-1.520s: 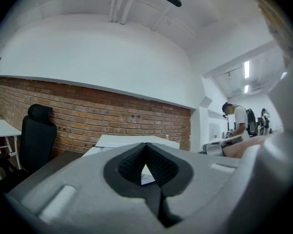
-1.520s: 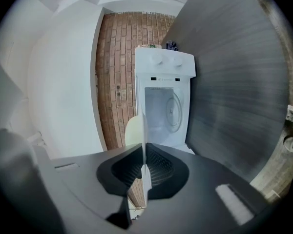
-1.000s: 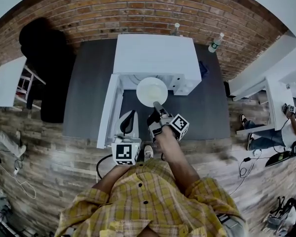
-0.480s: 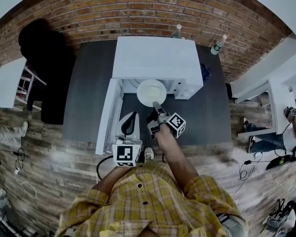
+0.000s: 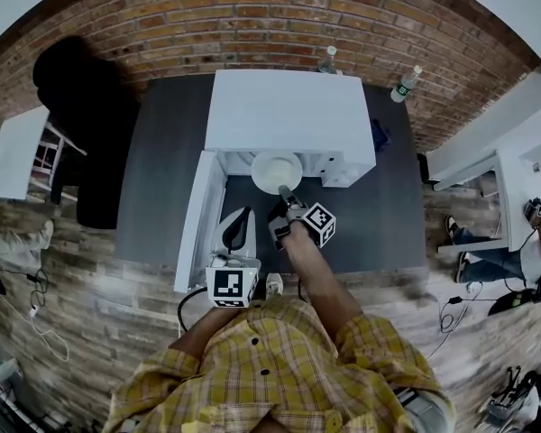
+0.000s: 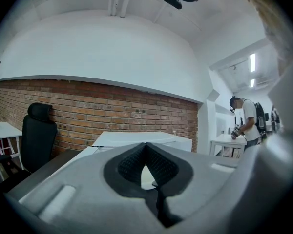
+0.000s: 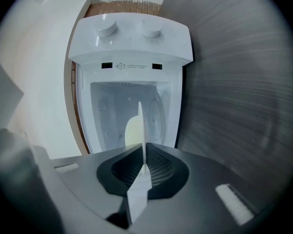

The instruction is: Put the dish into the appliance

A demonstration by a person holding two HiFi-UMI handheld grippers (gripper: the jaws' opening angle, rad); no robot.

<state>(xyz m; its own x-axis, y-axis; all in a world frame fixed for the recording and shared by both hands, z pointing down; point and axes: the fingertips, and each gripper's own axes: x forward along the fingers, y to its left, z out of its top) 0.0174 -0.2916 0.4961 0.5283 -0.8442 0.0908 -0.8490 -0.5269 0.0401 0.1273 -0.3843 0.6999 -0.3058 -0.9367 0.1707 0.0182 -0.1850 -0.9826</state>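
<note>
A white round dish point(image 5: 276, 170) is held level by its near rim in my right gripper point(image 5: 286, 194), which is shut on it. The dish sits at the mouth of the white appliance point(image 5: 288, 111), partly under its top, and the door point(image 5: 197, 219) swings open to the left. In the right gripper view the dish point(image 7: 141, 126) shows edge-on between the pads, pointing into the lit cavity point(image 7: 112, 111) below two knobs point(image 7: 107, 28). My left gripper point(image 5: 237, 227) hangs near the door, shut and empty; its jaws point(image 6: 146, 168) meet.
The appliance stands on a dark grey table point(image 5: 162, 161) against a brick wall. Two bottles point(image 5: 328, 59) point(image 5: 402, 84) stand behind it. A black chair point(image 5: 81, 124) and a white table point(image 5: 9, 147) are at the left. A person point(image 6: 247, 126) stands at a far desk.
My right gripper has carried the dish forward, so more of it lies under the appliance's top. The left gripper has stayed near the open door.
</note>
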